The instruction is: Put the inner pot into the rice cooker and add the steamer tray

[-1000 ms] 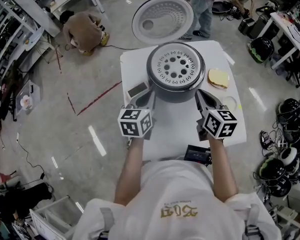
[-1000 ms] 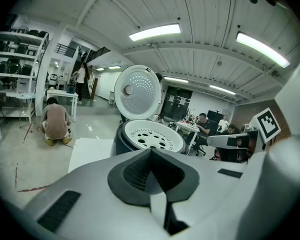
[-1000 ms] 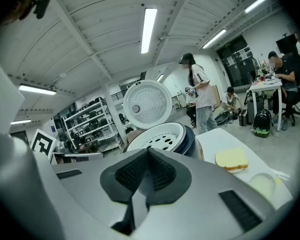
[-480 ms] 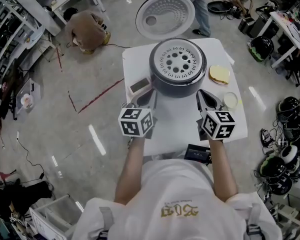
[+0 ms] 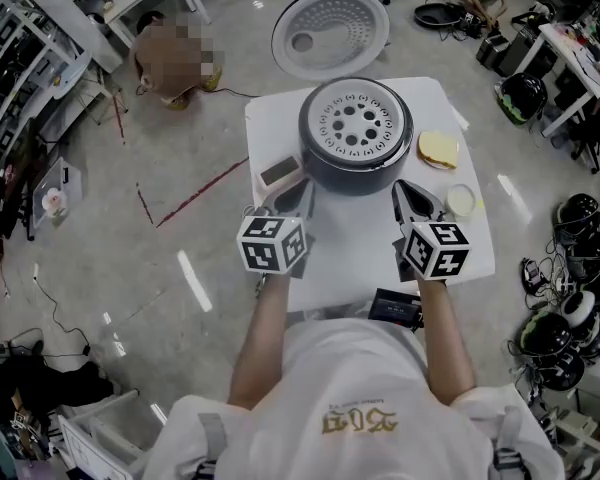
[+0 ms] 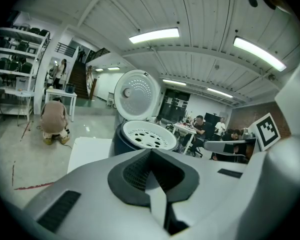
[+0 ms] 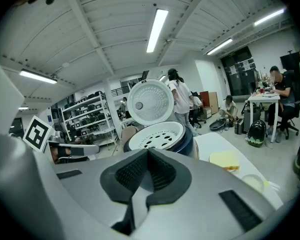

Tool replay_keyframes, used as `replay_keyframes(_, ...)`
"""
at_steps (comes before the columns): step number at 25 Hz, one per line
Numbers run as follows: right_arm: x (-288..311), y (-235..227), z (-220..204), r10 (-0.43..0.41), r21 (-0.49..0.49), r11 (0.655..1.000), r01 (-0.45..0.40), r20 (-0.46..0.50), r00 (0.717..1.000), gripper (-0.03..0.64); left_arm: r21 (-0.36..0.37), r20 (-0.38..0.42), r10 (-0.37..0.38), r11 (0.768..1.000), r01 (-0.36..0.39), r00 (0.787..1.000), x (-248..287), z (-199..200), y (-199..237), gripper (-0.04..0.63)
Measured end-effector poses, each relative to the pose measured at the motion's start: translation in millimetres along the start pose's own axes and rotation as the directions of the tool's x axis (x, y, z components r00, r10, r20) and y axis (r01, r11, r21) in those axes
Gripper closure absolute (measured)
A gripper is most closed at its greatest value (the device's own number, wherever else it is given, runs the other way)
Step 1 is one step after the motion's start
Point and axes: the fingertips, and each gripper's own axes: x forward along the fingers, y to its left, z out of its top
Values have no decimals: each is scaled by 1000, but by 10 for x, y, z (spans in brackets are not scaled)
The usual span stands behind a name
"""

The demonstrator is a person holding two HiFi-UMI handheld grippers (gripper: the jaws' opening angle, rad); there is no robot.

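On the white counter (image 5: 280,128) stands a dark rice cooker (image 5: 352,173), its round lid (image 5: 330,33) swung fully open and tipped back beyond the far edge. The white steamer tray (image 5: 355,123), pierced with a ring of round holes, sits in the cooker's mouth and covers it, so whatever lies beneath is hidden. Both claws hang over the near part of the counter, pointing at the cooker and short of touching it. The left claw (image 5: 298,190) is aimed at the cooker's near-left side and the right claw (image 5: 405,190) at its near-right side. In the left gripper view the left claw (image 6: 151,154) has its ribbed dark pads pressed together with nothing between them, and the tray (image 6: 145,132) shows just past the tips with the lid (image 6: 138,91) upright behind it. The right gripper view shows the right claw (image 7: 147,151) likewise pressed together and empty, the tray (image 7: 157,134) ahead of it. A small flat rectangular device (image 5: 278,175) lies just left of the cooker, near the left claw. Right of the cooker lie a yellow sponge (image 5: 438,149) and, nearer the person, a small round pale dish (image 5: 461,200) just beside the right claw.
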Motion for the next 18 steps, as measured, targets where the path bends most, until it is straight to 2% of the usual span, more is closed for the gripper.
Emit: replay_keyframes(18, 5, -102, -53, 0, 21, 1000, 0, -8, 1000, 604, -11, -12, -2, 1000, 2, 1000, 69, -61, -13, 578)
